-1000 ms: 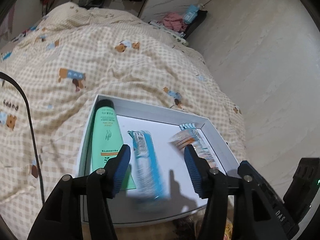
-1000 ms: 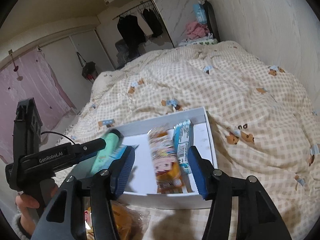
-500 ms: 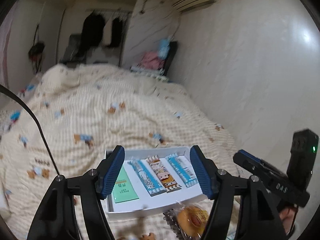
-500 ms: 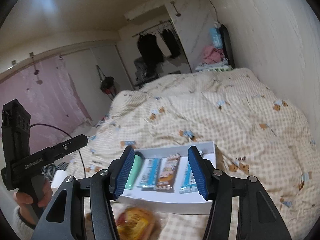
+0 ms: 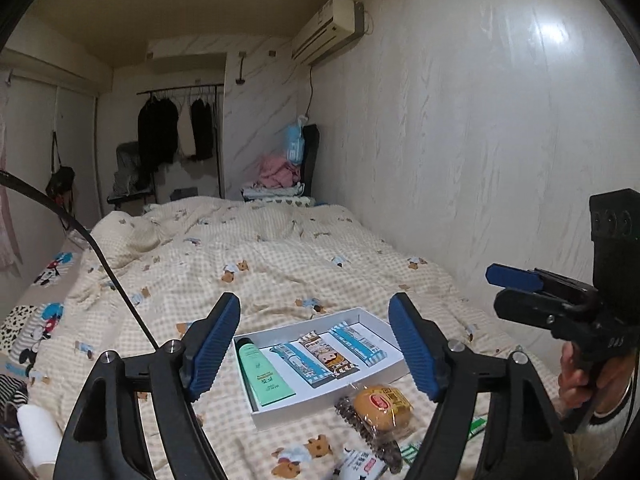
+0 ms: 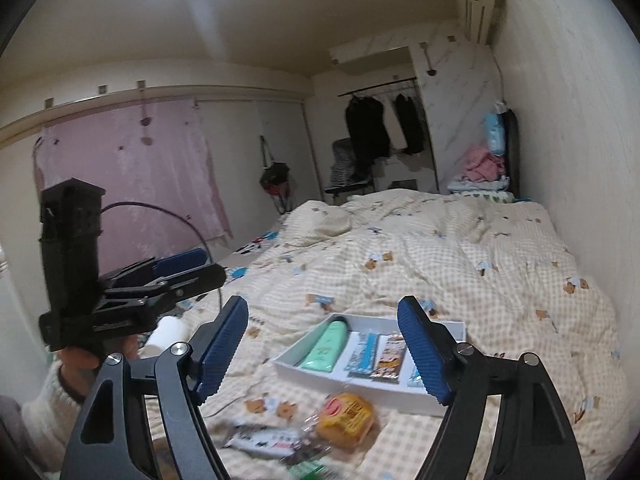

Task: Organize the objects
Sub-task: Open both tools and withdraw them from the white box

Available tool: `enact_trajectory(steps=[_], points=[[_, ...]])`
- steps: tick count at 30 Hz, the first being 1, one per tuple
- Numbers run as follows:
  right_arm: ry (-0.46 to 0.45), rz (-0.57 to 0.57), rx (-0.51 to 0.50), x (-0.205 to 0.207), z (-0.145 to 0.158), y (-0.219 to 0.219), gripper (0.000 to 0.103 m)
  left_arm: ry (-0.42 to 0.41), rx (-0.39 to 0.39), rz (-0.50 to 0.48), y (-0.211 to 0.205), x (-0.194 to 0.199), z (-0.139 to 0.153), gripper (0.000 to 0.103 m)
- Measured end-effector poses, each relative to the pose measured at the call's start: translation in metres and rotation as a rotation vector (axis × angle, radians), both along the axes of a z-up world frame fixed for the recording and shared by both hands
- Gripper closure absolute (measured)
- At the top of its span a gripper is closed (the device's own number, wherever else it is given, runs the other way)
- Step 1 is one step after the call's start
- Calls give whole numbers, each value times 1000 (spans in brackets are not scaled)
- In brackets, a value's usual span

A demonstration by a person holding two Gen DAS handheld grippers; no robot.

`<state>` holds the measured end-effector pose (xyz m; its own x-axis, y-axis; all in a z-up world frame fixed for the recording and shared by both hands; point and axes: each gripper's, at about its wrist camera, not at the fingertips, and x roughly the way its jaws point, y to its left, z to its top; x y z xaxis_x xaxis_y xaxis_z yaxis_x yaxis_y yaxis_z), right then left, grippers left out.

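A white shallow box (image 5: 362, 382) (image 6: 362, 386) lies on the bed. It holds a green tube (image 5: 260, 374) (image 6: 326, 346) and three snack bars (image 5: 324, 356) (image 6: 386, 358) side by side. A wrapped bun (image 5: 382, 406) (image 6: 346, 418) and small packets (image 5: 358, 462) lie on the quilt in front of the box. My left gripper (image 5: 316, 350) is open and empty, held above and short of the box. My right gripper (image 6: 324, 350) is open and empty too, also raised; it shows in the left view (image 5: 516, 280) at the right.
The bed is covered by a checked bear-print quilt (image 5: 280, 272). A wall runs along its right side (image 5: 480, 160). A clothes rack (image 5: 176, 128) and chair stand at the far end. A black cable (image 5: 100, 260) hangs at the left.
Both grippers have drawn back and tilted up from close over the box, so the whole room now shows. The blue bar that was blurred has settled in the box.
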<state>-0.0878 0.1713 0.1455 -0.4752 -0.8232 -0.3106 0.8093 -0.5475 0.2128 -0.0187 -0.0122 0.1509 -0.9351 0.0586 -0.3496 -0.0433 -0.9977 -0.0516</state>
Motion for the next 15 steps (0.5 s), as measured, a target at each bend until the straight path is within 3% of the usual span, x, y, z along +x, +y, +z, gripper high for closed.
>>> enact_trajectory(steps=[3,7,15], points=[[-20,20,-11,6,-4,2,25,12,7,-5,-4,11,-3,23],[-43,29,-12,9,-13,9,25,10,-41,18,-5,25,-11,22],[-61,3,3,17,-28,19,25,-32,-61,-63,8,40,-42,21]])
